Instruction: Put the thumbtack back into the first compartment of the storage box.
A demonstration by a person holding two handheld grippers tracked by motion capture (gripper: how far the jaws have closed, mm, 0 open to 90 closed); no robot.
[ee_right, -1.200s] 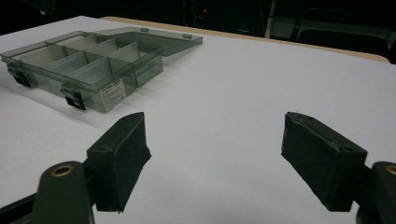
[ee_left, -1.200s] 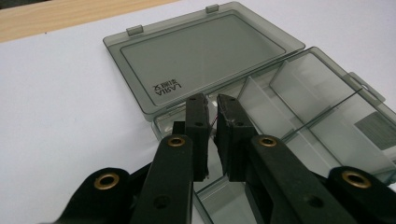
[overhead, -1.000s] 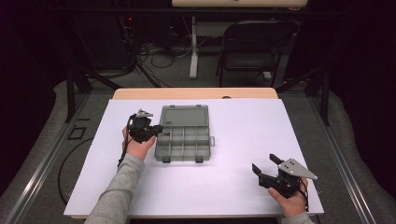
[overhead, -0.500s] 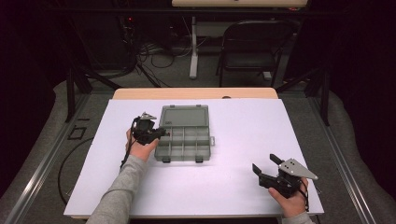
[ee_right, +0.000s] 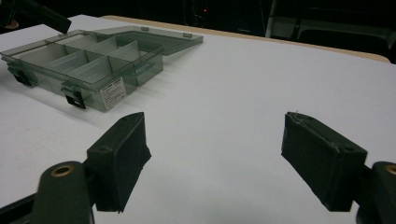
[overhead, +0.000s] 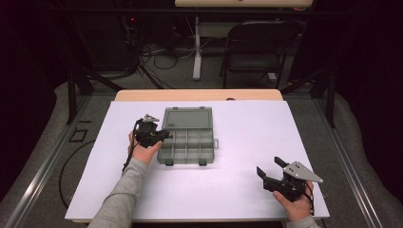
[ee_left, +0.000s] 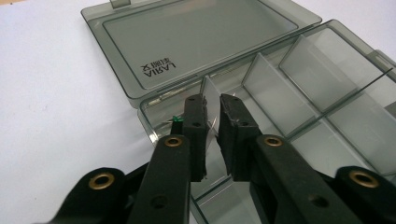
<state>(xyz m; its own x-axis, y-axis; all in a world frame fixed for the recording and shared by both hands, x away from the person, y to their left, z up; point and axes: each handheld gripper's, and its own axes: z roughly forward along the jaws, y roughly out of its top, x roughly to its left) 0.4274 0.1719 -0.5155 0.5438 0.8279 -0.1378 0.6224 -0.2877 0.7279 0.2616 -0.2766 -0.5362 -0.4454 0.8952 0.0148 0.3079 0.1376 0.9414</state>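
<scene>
While over the open organizer box (ee_left: 261,88) | left hand-held gripper (ee_left: 212,105) narrow | right hand-held gripper (ee_right: 215,158) wide

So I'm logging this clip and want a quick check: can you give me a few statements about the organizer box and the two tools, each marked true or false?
1. The organizer box lies with its lid open flat on the table. True.
2. The left tool is spread wide over bare table. False: its jaws are nearly together, poised at the box's corner compartment by the hinge.
3. The right tool is open and holds nothing. True.
4. The right tool reaches into the box. False: it sits well apart from it, near the table's front right, over the white table cover.
5. The lid carries printed lettering. True: it shows in the left gripper view.
</scene>
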